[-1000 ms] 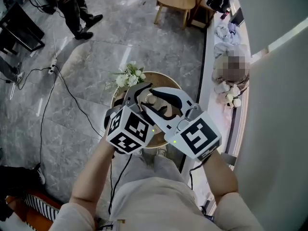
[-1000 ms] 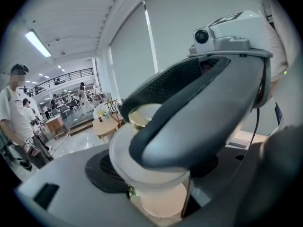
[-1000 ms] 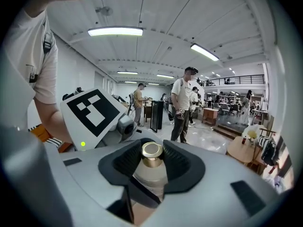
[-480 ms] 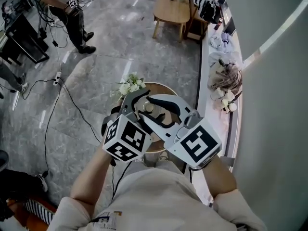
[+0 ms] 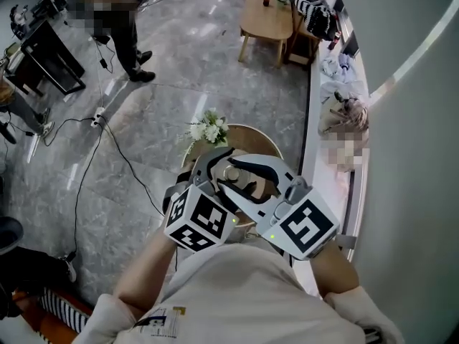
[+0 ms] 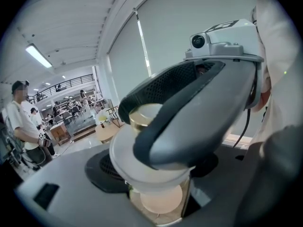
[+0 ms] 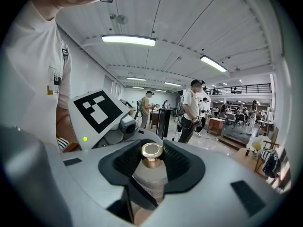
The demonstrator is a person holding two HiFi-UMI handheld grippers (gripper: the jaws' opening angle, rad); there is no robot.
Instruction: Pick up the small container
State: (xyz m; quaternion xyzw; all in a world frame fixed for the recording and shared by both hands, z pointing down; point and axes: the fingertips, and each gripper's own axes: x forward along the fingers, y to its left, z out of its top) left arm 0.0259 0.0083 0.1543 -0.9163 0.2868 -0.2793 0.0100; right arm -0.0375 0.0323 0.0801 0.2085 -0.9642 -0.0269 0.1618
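The small container (image 5: 231, 172), a pale bottle with a gold cap, is held up in front of my chest between both grippers. In the right gripper view it stands upright (image 7: 151, 174) between the dark pads, and my right gripper (image 7: 152, 167) is shut on it. In the left gripper view its white body (image 6: 142, 174) fills the gap of my left gripper (image 6: 154, 176), which also looks shut on it. A finger of the right gripper (image 6: 189, 122) crosses in front there. From the head view the left gripper (image 5: 215, 160) and right gripper (image 5: 248, 175) cross jaws around it.
Below the grippers stands a small round wooden table (image 5: 252, 137) with a bunch of white flowers (image 5: 208, 129) at its left rim. A ledge (image 5: 337, 113) with soft items runs along the right wall. A cable (image 5: 122, 156) trails over the floor; a person (image 5: 122, 27) stands far left.
Both grippers stay locked together around the container and drift slightly right and lower in the head view. Their hold has not changed.
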